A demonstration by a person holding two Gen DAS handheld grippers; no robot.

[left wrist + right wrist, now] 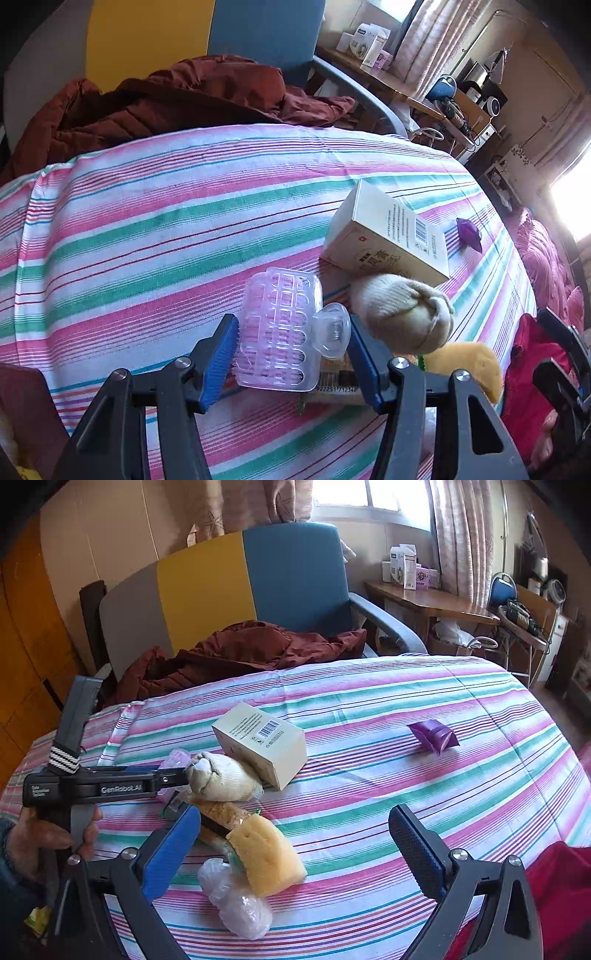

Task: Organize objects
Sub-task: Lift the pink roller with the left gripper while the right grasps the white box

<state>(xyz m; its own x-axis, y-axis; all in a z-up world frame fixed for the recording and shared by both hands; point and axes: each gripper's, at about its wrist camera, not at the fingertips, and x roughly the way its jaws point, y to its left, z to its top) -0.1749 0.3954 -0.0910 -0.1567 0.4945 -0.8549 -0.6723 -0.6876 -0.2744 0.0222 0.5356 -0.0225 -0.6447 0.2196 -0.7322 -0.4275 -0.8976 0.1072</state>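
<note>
In the left wrist view my left gripper (291,350) is shut on a clear plastic clip (280,332), its blue pads pressing both sides, low over the striped bedsheet (147,221). Just right of it lie a rolled cream sock (402,314), a beige box (388,236), a barcoded snack packet (336,384) and a yellow sponge (469,365). The right wrist view shows my right gripper (295,816) open above the sheet, with the sponge (269,856) beside its left finger. The sock (221,775), box (262,742) and left gripper (177,771) sit further left. A purple packet (434,736) lies apart.
A crumpled clear plastic bag (236,901) lies in front of the sponge. A dark red jacket (240,650) is heaped on the yellow and blue chair (288,579) beyond the bed. A wooden desk (424,602) stands at the back right. Red cloth (561,886) fills the near right corner.
</note>
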